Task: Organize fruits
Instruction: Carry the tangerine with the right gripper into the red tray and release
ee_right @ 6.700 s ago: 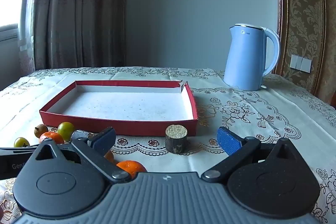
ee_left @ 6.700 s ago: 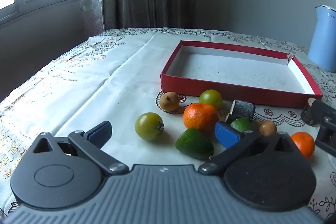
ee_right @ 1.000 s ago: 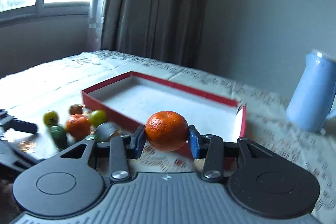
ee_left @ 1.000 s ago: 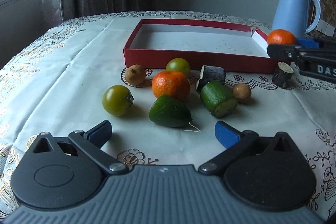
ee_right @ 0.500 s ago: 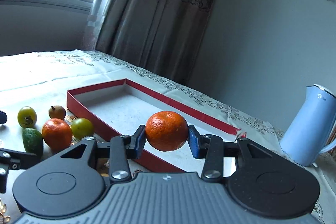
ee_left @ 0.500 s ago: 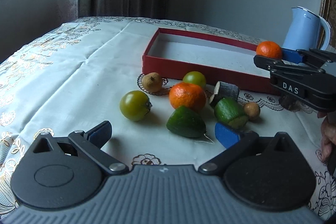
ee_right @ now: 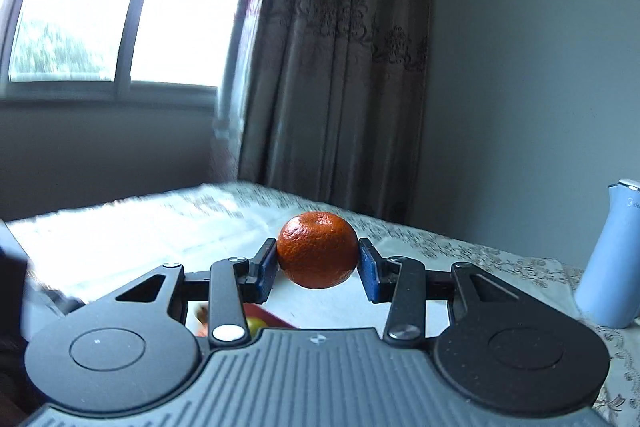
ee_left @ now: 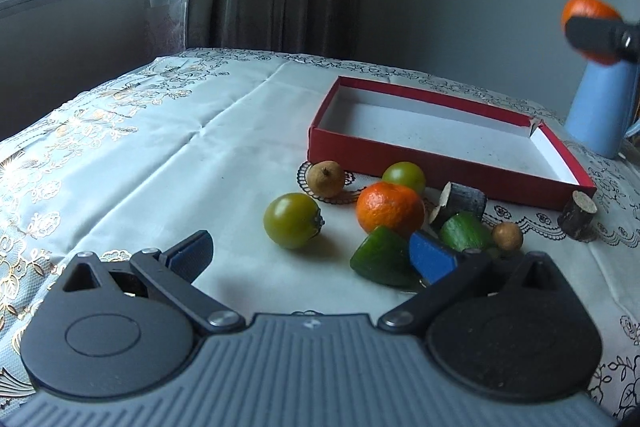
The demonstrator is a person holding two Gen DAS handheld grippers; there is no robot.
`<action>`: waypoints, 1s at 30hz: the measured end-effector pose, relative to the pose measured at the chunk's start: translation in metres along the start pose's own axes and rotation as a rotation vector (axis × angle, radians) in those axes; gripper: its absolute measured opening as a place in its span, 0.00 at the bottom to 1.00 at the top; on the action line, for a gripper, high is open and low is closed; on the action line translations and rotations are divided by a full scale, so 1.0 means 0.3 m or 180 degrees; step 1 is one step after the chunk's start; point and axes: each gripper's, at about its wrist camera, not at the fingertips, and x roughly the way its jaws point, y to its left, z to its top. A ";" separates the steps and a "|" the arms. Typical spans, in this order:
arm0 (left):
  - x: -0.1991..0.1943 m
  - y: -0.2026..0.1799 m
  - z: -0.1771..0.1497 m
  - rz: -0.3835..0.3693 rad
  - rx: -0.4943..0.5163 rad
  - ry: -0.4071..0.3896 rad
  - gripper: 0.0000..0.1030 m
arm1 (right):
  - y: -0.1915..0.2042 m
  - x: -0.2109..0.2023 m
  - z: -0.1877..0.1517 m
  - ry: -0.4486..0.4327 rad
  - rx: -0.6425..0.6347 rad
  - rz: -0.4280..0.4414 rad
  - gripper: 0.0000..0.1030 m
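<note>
Right gripper (ee_right: pixel 318 267) clamps a tangerine (ee_right: pixel 317 255) high above the red tray (ee_left: pixel 400 153); release from this height risks bounce-out. Left gripper (ee_left: pixel 310 251) gapes wide, empty, near the table fruit

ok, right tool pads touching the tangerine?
Touching. Right wrist view: both blue pads press the tangerine sides, no gap, held by the right tool.

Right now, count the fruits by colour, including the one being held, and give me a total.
Orange: 2, the held tangerine and the tangerine on the cloth.
Green: 4.
Brown: 2.
Total: 8.
</note>
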 end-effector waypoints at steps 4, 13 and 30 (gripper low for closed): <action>0.008 0.003 -0.003 -0.0041 -0.0013 0.0025 1.00 | -0.072 -0.066 0.136 -0.0149 0.0368 0.0146 0.40; -0.004 -0.002 -0.006 -0.0025 -0.0018 -0.0036 1.00 | -0.439 -0.126 0.389 -0.0441 0.0875 -0.0242 0.40; -0.027 -0.004 -0.009 -0.0089 0.0003 -0.0166 1.00 | -0.485 0.472 -0.185 0.1653 0.0809 -0.0372 0.41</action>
